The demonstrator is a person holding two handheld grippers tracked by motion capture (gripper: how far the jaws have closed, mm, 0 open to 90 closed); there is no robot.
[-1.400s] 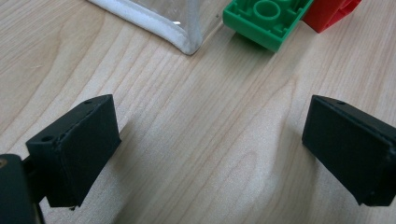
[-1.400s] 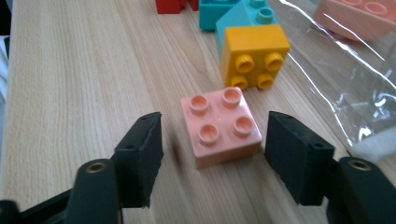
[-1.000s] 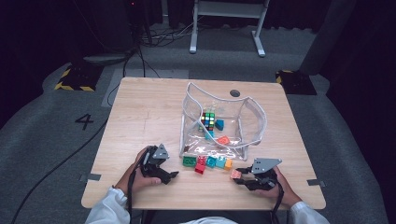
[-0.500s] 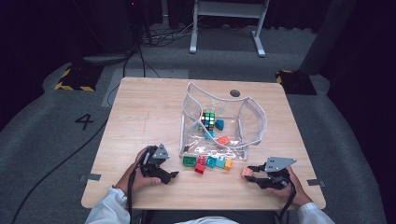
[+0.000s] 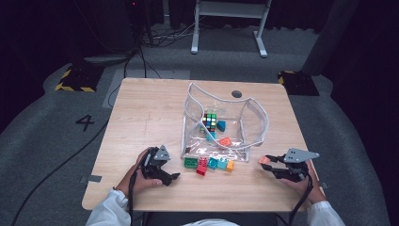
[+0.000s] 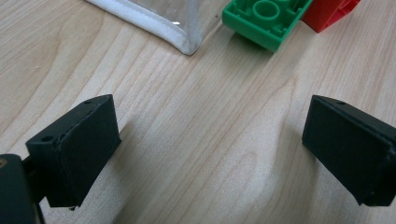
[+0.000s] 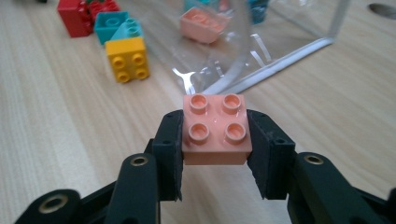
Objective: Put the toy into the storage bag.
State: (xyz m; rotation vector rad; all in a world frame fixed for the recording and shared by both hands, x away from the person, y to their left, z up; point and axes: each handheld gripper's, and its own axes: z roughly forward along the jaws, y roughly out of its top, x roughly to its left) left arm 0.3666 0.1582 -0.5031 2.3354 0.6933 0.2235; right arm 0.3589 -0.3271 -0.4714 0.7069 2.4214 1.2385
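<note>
A clear bag [image 5: 225, 123] stands open near the middle of the table [image 5: 141, 117], holding a puzzle cube [image 5: 210, 122] and a few loose bricks [image 5: 221, 133]. A row of bricks [image 5: 209, 164] lies on the tabletop just in front of the bag, toward the person's edge. The left gripper [image 5: 170, 177] rests on the table to the left of that row, jaws apart over bare wood, while the right gripper [image 5: 268, 165] sits to the right of the row, clamping a single brick [image 7: 215, 130] between its jaws.
</note>
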